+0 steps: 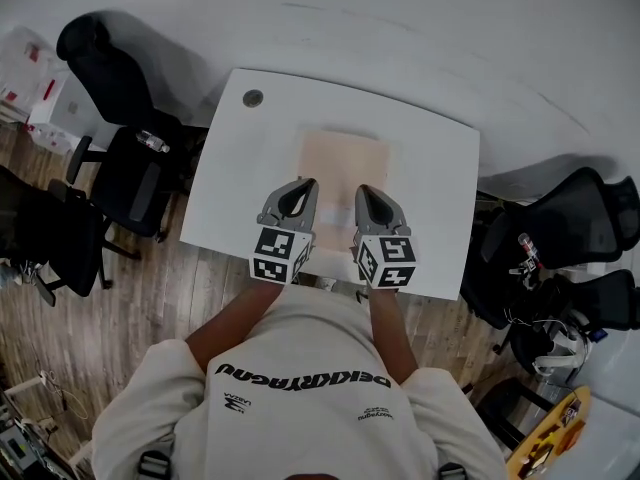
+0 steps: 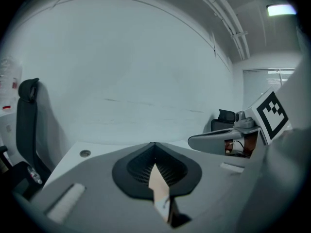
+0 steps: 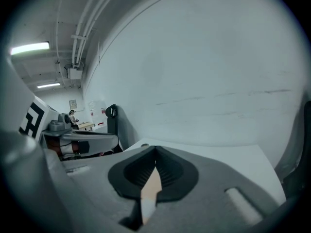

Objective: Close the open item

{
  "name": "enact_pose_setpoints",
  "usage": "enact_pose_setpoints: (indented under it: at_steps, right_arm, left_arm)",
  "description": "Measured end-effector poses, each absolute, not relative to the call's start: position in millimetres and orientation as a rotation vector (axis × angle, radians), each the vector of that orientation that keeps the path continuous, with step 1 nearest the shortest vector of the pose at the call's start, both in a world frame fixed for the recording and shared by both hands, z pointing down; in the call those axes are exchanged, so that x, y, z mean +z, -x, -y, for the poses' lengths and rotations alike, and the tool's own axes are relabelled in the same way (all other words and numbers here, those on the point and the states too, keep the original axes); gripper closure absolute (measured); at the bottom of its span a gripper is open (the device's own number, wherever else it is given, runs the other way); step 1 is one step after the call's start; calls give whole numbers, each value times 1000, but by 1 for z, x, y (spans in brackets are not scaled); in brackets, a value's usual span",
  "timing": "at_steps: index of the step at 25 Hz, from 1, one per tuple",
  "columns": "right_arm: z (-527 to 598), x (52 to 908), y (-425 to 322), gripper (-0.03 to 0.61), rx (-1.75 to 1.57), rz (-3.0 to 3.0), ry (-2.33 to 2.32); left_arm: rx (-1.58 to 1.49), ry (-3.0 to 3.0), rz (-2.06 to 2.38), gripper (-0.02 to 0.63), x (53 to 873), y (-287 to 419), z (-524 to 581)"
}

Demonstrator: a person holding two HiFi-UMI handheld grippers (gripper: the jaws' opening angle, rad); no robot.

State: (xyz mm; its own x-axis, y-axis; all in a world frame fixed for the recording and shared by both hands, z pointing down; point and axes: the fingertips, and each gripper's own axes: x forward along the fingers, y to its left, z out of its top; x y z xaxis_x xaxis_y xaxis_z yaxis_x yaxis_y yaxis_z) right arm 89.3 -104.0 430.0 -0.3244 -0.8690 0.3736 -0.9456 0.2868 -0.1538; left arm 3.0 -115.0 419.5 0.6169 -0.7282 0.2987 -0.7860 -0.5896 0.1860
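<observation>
Nearest the lens is our sweatshirt [image 1: 300, 388], and beyond it we hold the left gripper [image 1: 306, 186] and right gripper [image 1: 366, 192] side by side above the near half of the table [image 1: 430, 198]. Each gripper's own view shows its jaws brought together at the tips with nothing clamped. Only a thin gap remains behind the tips, through which a beige strip [image 2: 158, 186] [image 3: 151, 188] shows. The task's thing, by our judgement, is the beige sheet-like item [image 1: 343, 158], which lies flat on the table just beyond and partly under the two grippers, centred between them. We see no raised cover or flap, and we cannot tell whether it is a closed folder or one spread open. The scene therefore fits two stages: grippers poised over an item lying open, or held over one already shut flat. On that point the pictures settle no next move. We judge only that any contact would require descending, since neither gripper appears to touch the item.
</observation>
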Motion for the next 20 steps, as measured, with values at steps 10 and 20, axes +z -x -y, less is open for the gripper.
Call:
enact_pose_setpoints:
  at_steps: [10,20]
  right_arm:
    - [113,404,-96,581,398,2365,-1730]
    - [118,386,-97,581,316,2388,-1769]
  left_arm:
    - [214,-2620,1236,617,396,-12,122]
    - [181,-2679,1239,617,380,-18,126]
